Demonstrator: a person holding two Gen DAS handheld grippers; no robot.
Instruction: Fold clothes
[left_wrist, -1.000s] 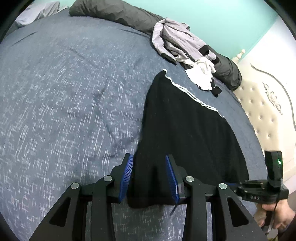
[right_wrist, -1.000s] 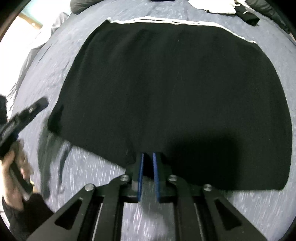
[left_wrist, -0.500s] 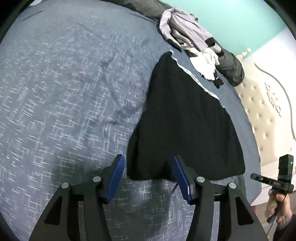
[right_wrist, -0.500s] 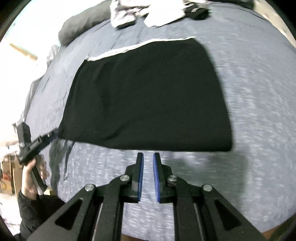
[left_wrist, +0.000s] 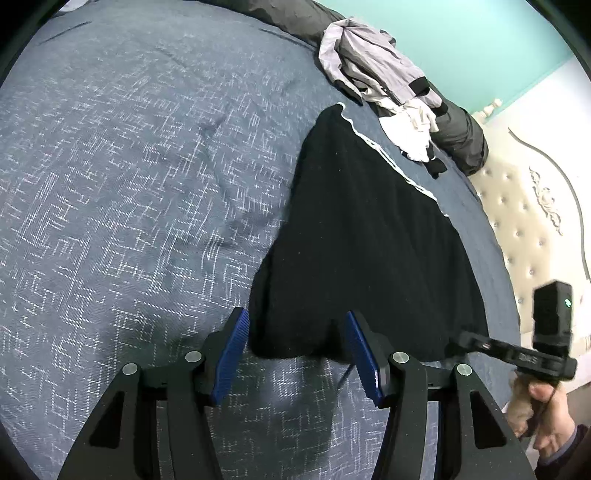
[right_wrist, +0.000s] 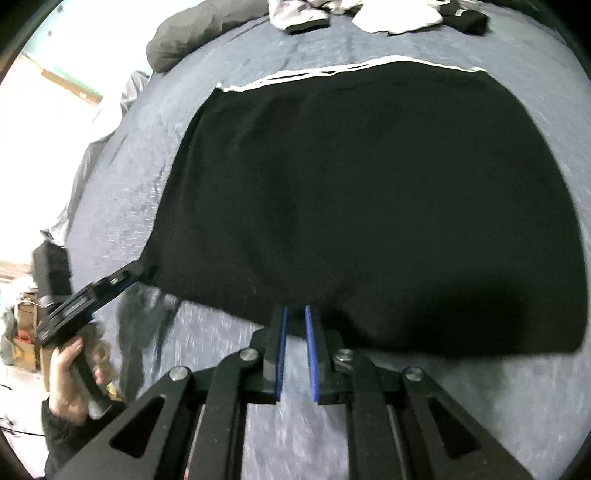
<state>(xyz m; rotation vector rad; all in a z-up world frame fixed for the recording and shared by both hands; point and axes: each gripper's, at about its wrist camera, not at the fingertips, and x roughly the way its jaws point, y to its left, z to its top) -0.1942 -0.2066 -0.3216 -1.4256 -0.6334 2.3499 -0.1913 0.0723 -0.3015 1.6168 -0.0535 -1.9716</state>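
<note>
So the black garment (left_wrist: 369, 251) lies flat on the bed (left_wrist: 129, 166) — the left gripper (left_wrist: 295, 354) gapes wide over its near corner, the right gripper (right_wrist: 295, 347) nearly shut and empty — seemingly poised for another fold.

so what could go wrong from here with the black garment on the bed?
1. The left gripper stands open over the near corner of the black garment; closing there might catch the bedspread too.
2. The right gripper is nearly shut at the near hem, with no cloth visibly between the pads, so a lift may leave that side behind.
3. The clothes pile lies just past the white-trimmed far edge; a forward fold could land on it.
</note>
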